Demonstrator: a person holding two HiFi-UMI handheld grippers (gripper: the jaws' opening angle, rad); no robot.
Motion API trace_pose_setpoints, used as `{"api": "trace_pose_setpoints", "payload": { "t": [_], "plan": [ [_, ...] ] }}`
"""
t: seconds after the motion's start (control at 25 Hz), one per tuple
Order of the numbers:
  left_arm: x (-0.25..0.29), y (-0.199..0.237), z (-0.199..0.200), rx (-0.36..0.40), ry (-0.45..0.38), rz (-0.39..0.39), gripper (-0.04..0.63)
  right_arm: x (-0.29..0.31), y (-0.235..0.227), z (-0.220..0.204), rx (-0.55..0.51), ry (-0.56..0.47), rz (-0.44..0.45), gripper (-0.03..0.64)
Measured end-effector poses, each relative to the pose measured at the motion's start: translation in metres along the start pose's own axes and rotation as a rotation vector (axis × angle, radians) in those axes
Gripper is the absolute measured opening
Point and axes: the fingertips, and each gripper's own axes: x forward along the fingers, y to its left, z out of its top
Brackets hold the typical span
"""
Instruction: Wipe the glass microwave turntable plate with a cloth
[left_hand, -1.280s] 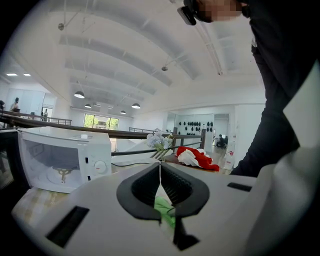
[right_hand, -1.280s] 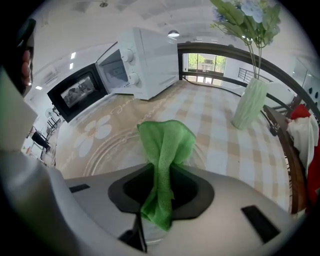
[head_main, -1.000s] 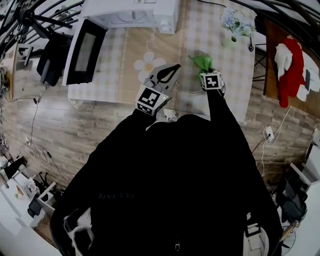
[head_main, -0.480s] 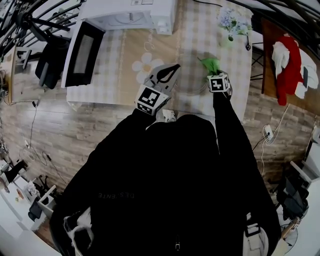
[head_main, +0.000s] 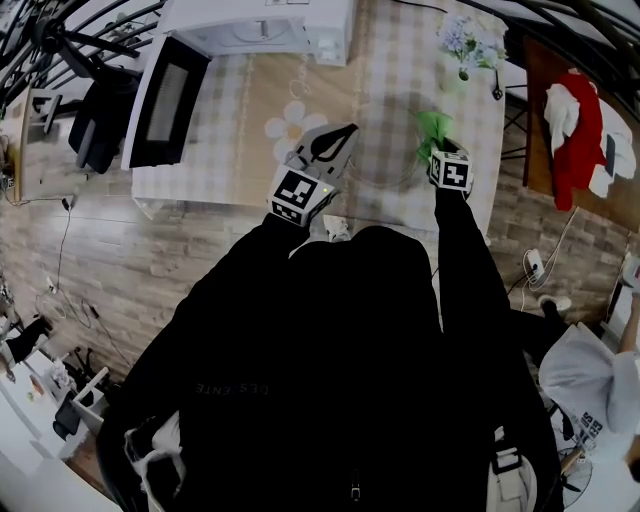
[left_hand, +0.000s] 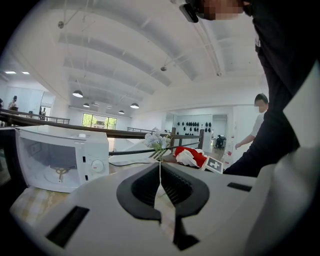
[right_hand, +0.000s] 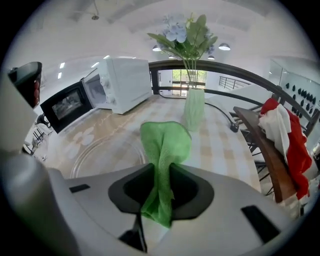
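Note:
The glass turntable plate (head_main: 385, 150) lies flat on the checked tablecloth, seen as a faint ring; in the right gripper view the plate (right_hand: 105, 152) lies just left of the jaws. My right gripper (head_main: 438, 145) is shut on a green cloth (head_main: 433, 126) over the plate's right rim. The cloth (right_hand: 164, 147) sticks up out of the right gripper (right_hand: 161, 175). My left gripper (head_main: 345, 135) hovers at the plate's left side. In its own view, the left gripper (left_hand: 160, 172) is shut with nothing in it.
A white microwave (head_main: 265, 25) stands at the table's far side with its door (head_main: 170, 100) swung open. A vase of flowers (head_main: 465, 45) stands far right. A red and white garment (head_main: 580, 130) hangs past the table's right edge. Another person (head_main: 590, 380) stands lower right.
My right gripper has carried the green cloth to the right, across the plate towards its right rim. The left gripper has stayed where it was.

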Motion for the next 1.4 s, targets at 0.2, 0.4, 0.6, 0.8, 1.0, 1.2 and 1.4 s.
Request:
{"api": "trace_pose_setpoints", "payload": {
  "t": [0.2,0.4,0.6,0.8,1.0,1.2,1.4],
  "plan": [
    [-0.010,0.008,-0.002,0.002,0.002,0.029,0.021,0.005,0.046,0.018,-0.001,-0.038,0.097,0.107],
    [-0.030,0.020,-0.005,-0.008,0.002,0.071,0.021,0.011,0.110,0.031,-0.045,-0.045,0.191,0.107],
    [-0.050,0.029,-0.010,-0.018,0.003,0.112,0.021,0.020,0.171,0.033,-0.104,-0.030,0.277,0.107],
    [-0.069,0.035,-0.016,-0.024,0.009,0.150,0.021,0.026,0.217,0.039,-0.168,-0.017,0.319,0.107],
    [-0.087,0.038,-0.023,-0.033,0.020,0.187,0.021,0.040,0.252,0.031,-0.218,0.015,0.359,0.107],
    [-0.099,0.042,-0.028,-0.036,0.029,0.209,0.021,0.053,0.266,0.013,-0.306,0.072,0.354,0.109],
    [-0.104,0.041,-0.030,-0.038,0.036,0.211,0.021,0.050,0.268,0.009,-0.326,0.062,0.360,0.109]
  ]
}}
